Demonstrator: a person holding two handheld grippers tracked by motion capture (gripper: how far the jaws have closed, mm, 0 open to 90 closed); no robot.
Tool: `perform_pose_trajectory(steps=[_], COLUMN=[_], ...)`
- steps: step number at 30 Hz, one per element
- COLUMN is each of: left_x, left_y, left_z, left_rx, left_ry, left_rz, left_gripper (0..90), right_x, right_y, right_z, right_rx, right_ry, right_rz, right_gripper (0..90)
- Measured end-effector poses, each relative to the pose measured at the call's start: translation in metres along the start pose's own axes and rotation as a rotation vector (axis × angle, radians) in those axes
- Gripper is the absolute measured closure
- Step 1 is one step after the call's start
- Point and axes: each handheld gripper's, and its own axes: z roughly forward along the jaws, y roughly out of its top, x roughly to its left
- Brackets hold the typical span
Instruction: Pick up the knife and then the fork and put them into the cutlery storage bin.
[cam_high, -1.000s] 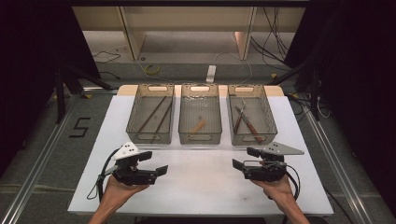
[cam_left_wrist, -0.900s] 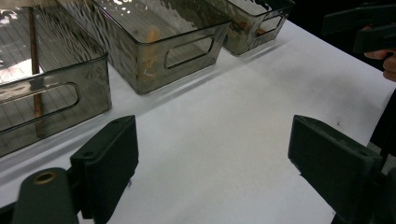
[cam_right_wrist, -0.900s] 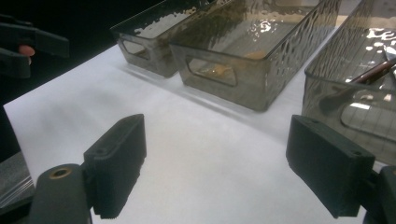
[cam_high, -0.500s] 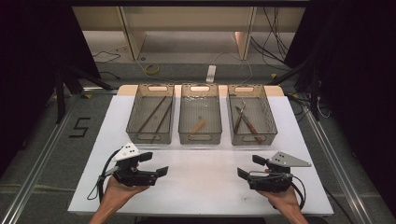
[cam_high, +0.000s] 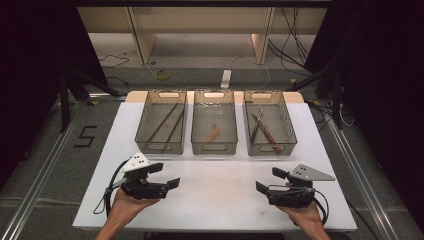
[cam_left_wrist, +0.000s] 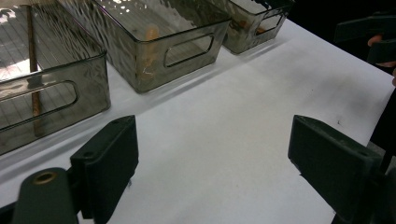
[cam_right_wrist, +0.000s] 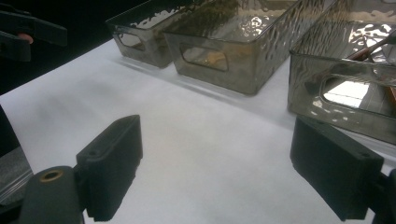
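Both claws released and empty, the left gripper (cam_high: 167, 176) and right gripper (cam_high: 267, 180) hover before three bins (cam_high: 214, 149) at twelve o'clock; a reach likely follows.

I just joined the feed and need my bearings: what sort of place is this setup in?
Probably a lab recording bay, not a home or shop. A white table stands between dark curtains, loose cables trail across the floor behind it, and a floor mark reading 5 sits beside the metal rail.

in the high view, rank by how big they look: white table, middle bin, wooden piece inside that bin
1. white table
2. middle bin
3. wooden piece, plainly the smallest
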Motion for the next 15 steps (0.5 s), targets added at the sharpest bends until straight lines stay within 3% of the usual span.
perform_pose_trajectory(steps=[15], left_x=[-0.0005], left_y=[0.0004], left_z=[0.0003], left_rx=[0.001], left_ry=[0.001], left_rz=[0.001], left_gripper=[15.6], right_x=[-0.0004], right_y=[0.0006], right_z=[0.0002], right_rx=[0.003], right_ry=[-0.002], right_rz=[0.000], right_gripper=[17.7])
